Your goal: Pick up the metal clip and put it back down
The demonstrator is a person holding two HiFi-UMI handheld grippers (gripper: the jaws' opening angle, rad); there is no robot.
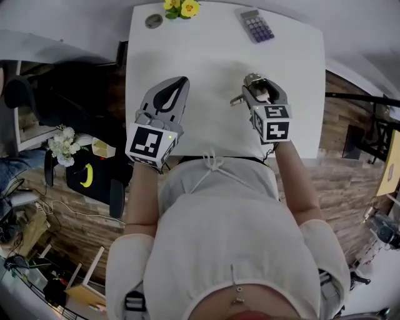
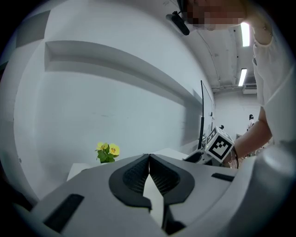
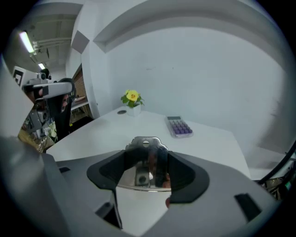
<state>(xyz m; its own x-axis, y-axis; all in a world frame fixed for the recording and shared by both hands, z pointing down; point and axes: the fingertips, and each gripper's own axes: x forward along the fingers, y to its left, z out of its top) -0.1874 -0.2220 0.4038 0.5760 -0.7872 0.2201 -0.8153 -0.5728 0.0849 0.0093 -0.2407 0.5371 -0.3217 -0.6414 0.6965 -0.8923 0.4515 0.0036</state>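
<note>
A shiny metal clip (image 3: 146, 162) sits between the black pads of my right gripper (image 3: 147, 172), which is shut on it and holds it above the white table (image 1: 206, 56). In the head view the clip (image 1: 251, 81) pokes out past the right gripper (image 1: 257, 92) at the table's right half. My left gripper (image 1: 173, 94) hovers over the table's left half with its jaws closed tip to tip on nothing. In the left gripper view the left gripper (image 2: 149, 163) shows its pads meeting at the tip.
A purple-keyed calculator (image 1: 257, 25) lies at the table's far right. Yellow flowers (image 1: 182, 8) and a small round disc (image 1: 154, 21) sit at the far left edge. A dark chair (image 3: 54, 99) stands left of the table. A wall rises behind.
</note>
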